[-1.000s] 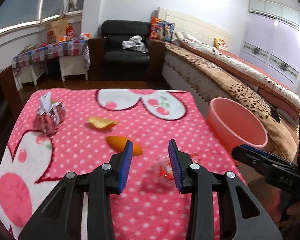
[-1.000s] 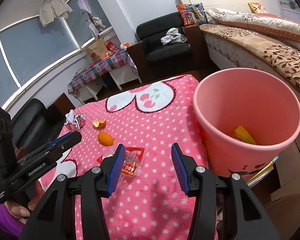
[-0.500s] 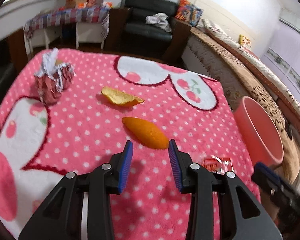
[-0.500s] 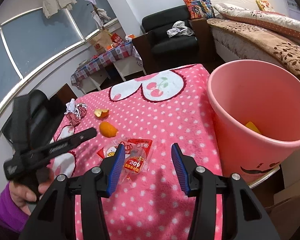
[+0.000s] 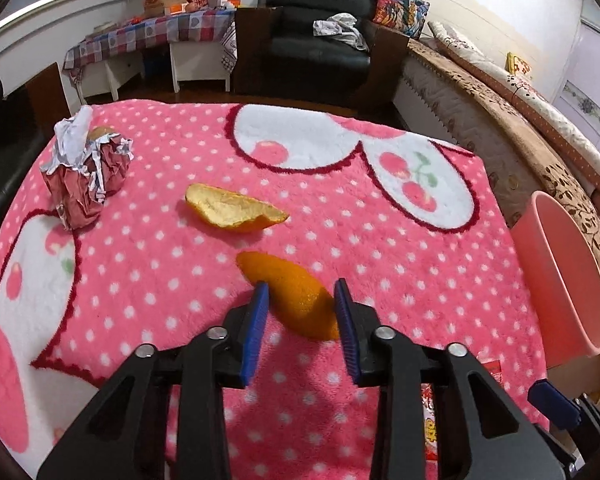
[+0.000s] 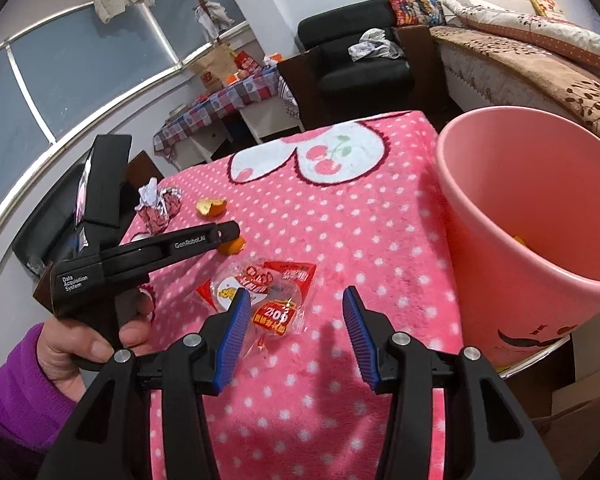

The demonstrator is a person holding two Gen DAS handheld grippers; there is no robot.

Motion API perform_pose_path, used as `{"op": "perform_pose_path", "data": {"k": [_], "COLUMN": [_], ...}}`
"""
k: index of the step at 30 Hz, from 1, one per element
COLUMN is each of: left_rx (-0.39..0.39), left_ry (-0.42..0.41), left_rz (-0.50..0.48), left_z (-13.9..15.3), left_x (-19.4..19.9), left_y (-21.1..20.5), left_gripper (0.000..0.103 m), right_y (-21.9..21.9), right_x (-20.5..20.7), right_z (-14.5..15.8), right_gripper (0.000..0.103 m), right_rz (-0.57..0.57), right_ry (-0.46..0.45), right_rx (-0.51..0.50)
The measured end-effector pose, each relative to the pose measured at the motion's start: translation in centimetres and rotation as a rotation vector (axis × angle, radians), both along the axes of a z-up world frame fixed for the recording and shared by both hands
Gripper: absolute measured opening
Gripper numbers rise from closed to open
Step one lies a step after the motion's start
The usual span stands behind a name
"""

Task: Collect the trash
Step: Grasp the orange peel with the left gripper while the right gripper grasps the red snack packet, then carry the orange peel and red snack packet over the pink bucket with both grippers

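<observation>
Covering the table: one pink polka-dot blanket (image 5: 140, 280) with cherry motifs.
Bin: one pink bucket (image 6: 480, 216) at the blanket's right edge, a yellow scrap just visible inside.
Grippers: two. Left gripper (image 5: 300, 304) has its jaws closing around the nearer peel, pads not yet pressing it; right gripper (image 6: 296, 312) hangs with jaws apart above the plastic wrapper, holding nothing.
Hand: one, in a purple sleeve (image 6: 16, 396), gripping the left tool.
Wrappers: two, one crumpled red foil wrapper (image 5: 84, 176) at far left, one clear-and-red plastic wrapper (image 6: 268, 292).
Orange peels: two, nearer peel (image 5: 296, 292) between the left jaws, farther peel (image 5: 232, 210) beyond it.
</observation>
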State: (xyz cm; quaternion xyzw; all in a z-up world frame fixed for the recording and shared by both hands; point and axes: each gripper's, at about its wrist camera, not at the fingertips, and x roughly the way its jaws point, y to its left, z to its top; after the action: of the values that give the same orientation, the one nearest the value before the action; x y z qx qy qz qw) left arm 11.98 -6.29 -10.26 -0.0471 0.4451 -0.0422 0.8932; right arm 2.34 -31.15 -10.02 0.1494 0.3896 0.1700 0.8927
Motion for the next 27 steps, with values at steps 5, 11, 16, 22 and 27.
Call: {"op": "perform_pose_path", "data": {"k": [5, 11, 16, 22, 27], "left_rx": [-0.044, -0.098, -0.11, -0.124, -0.125], "left_ry": [-0.016, -0.055, -0.096, -0.13, -0.148], "left_rz": [-0.001, -0.043, -0.074, -0.079, -0.071], "left_z": [0.5, 1.9, 2.8, 3.8, 4.3], "left_x": [-0.7, -2.5, -4.1, -5.2, -5.9], "left_y": [1.1, 2.1, 2.6, 3.5, 4.1], "left_gripper": [0.013, 0.011, 0.011, 0.011, 0.011], "right_y": [0.2, 1.0, 2.0, 2.0, 1.4], "right_x": [0.4, 1.3, 1.7, 1.6, 1.0], "right_z": [-0.3, -0.7, -1.1, -1.2, -0.5], "right_gripper": [0.047, 0.047, 0.046, 0.019, 0.01], "right_rz": [0.009, 0.023, 0.039, 0.035, 0.016], "right_ry": [0.019, 0.058, 0.083, 0.085, 0.044], "right_rx": [-0.007, 0.003, -0.036, -0.038, -0.02]}}
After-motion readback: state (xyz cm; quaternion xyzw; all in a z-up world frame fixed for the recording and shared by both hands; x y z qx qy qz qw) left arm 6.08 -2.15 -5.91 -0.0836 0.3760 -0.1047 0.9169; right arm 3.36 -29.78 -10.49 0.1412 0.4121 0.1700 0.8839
